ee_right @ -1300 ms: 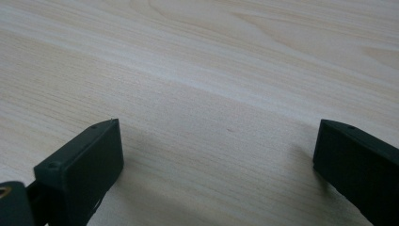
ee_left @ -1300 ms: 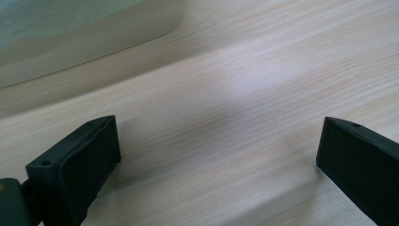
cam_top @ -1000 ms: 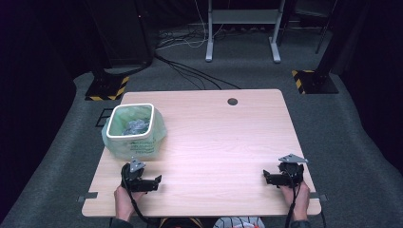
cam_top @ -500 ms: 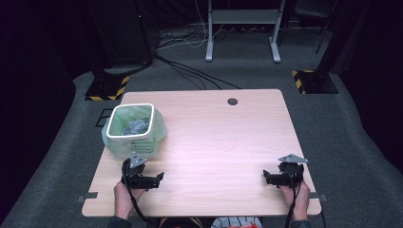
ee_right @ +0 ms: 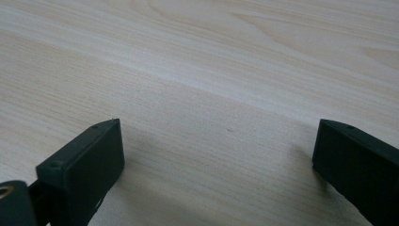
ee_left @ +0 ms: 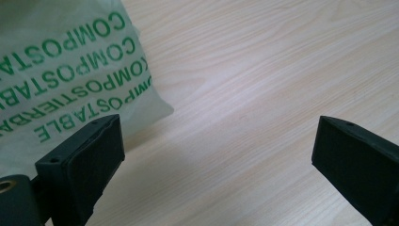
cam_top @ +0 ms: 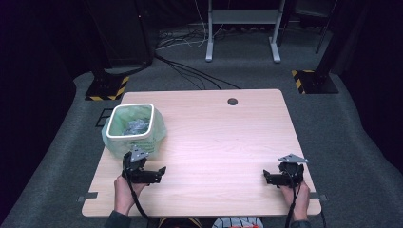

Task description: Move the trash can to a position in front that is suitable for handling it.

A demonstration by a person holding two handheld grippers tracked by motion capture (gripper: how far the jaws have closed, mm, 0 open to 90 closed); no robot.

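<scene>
While left gripper [cam_top: 160, 171] sat just beside bin [cam_top: 129, 125], jaws wide, empty | bin at bench [cam_top: 228, 142] left edge, bag [ee_left: 61, 70] near left jaw | risk: snagging bag, tipping bin | right gripper [cam_top: 267, 177] wide, empty, well apart

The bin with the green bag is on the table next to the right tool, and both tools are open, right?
Not quite. The bin with the green bag sits by the left tool, not the right tool. The high view shows it at the table's left side, just beyond that tool. Both tools are open, as the two gripper views show.
</scene>
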